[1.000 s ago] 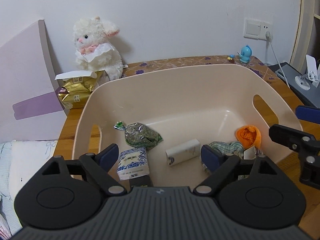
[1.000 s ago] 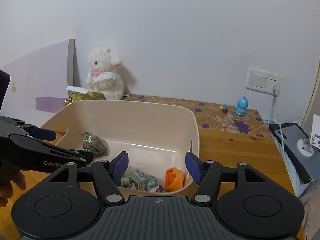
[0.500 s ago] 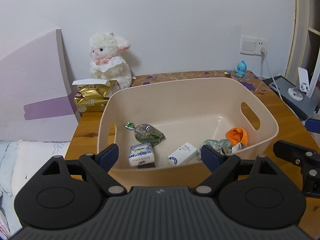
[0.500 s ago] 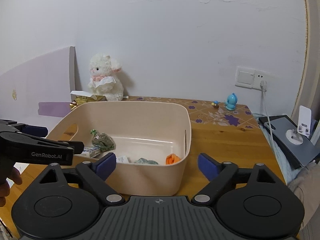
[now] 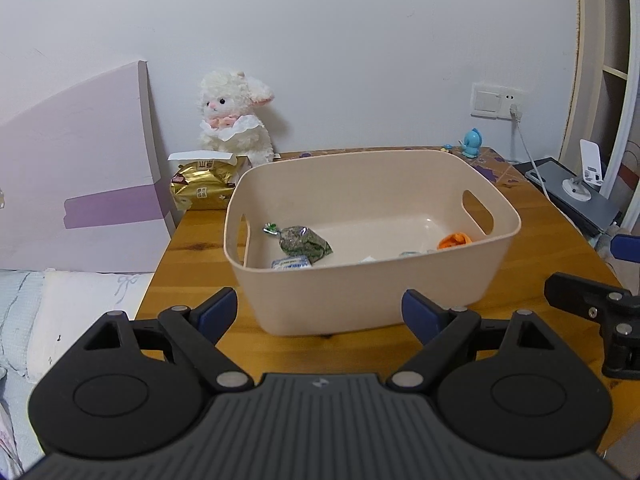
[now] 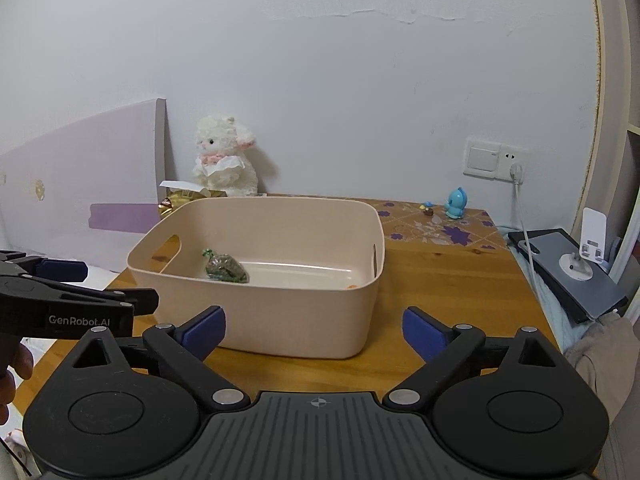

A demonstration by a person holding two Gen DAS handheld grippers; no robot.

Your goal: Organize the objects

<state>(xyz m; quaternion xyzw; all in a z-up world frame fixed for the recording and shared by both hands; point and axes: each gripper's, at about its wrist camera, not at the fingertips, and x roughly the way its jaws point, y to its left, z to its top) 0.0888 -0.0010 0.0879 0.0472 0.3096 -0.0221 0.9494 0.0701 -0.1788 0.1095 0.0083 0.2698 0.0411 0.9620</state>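
At frame centre the bin (image 5: pixel 372 240) sat on the desk (image 5: pixel 192 236) holding a green packet (image 5: pixel 304 240), blue pack (image 5: pixel 291 263) and orange item (image 5: pixel 454 240), both grippers' jaws spread and empty, so sorting looked nearly done.

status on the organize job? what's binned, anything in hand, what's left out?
Binned: green packet, blue-white pack and orange item lie in the beige bin. In hand: nothing; left gripper and right gripper are open, short of the bin. Left out: gold bag, plush sheep, blue figurine, if they count.
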